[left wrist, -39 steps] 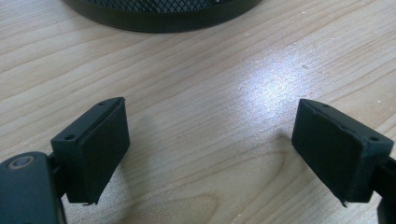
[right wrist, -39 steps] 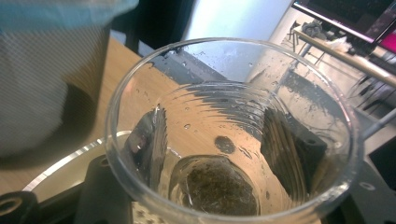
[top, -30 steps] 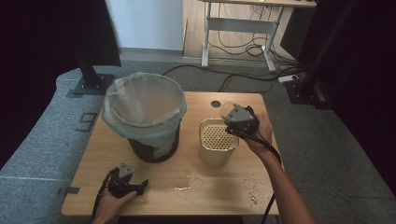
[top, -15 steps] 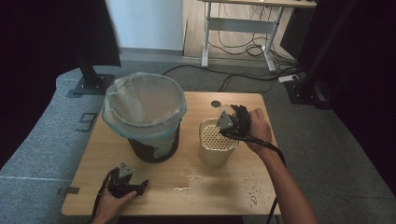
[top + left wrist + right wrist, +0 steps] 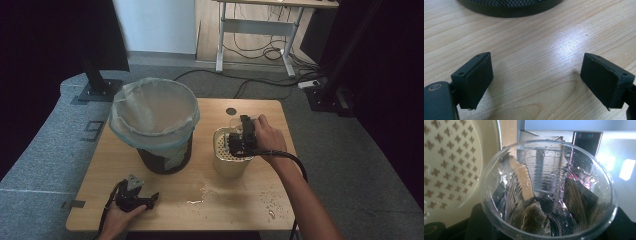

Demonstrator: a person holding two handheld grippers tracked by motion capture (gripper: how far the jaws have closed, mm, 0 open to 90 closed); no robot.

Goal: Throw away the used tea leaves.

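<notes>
- Clear plastic cup (image 5: 549, 190) gripped between the jaws of the right gripper (image 5: 240, 136); the dark pads press on its wall from both sides in the right gripper view. Cup sits centre-right of the high view, tipped with its mouth toward the perforated lid.
- Wet tea bag (image 5: 534, 220) lies inside the cup, low in the frame, against the wall; droplets cling to the inner wall.
- Cream container with perforated lid (image 5: 226, 155) is directly below and left of the cup in the high view; its rim fills the upper left of the right gripper view, just beside the cup lip.
- Right hand (image 5: 265, 137) comes from the lower right, forearm angled up-left, wrist bent over the container; cable trails back along the arm.
- Bin with pale liner (image 5: 152, 120) stands left of centre, near the container but apart from it.
- Table (image 5: 210, 210) has open wood along the bottom edge, with spilled drops and crumbs at lower centre and lower right.
- Left gripper (image 5: 132, 195) rests at the lower left on the table, jaws spread wide with only bare wood between them; the bin's black mesh base (image 5: 509, 6) lies along the top edge of the left gripper view.
</notes>
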